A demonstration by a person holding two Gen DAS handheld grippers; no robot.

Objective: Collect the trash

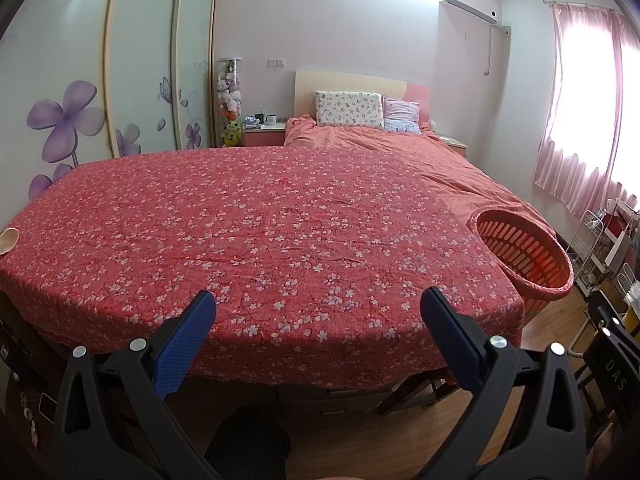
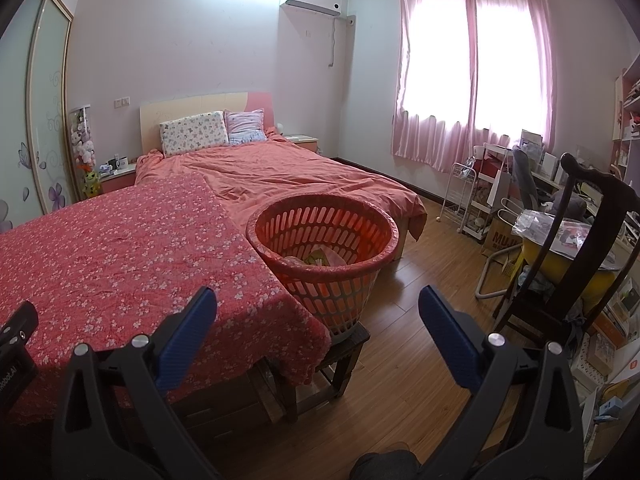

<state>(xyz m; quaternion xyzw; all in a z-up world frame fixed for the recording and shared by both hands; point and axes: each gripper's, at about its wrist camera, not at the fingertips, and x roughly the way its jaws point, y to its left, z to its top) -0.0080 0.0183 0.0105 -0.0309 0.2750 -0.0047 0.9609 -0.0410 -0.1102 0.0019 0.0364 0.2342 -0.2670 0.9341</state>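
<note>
An orange slotted plastic basket (image 2: 324,240) stands on a dark wooden stool (image 2: 340,352) at the right corner of the table; crumpled wrappers (image 2: 320,258) lie inside it. The same basket (image 1: 524,252) shows at the right in the left wrist view. A red floral cloth (image 1: 256,232) covers the table. A small pale shell-like piece (image 1: 7,240) lies at its far left edge. My left gripper (image 1: 318,302) hangs open before the table's near edge, holding nothing. My right gripper (image 2: 318,300) is open too, just short of the basket, with nothing between its blue pads.
A bed (image 2: 280,176) with an orange quilt lies behind the table. A dark wooden chair (image 2: 576,248) and a cluttered desk and shelves (image 2: 552,208) crowd the right side. Wood floor (image 2: 420,312) lies between basket and chair. Wardrobe doors (image 1: 80,80) line the left wall.
</note>
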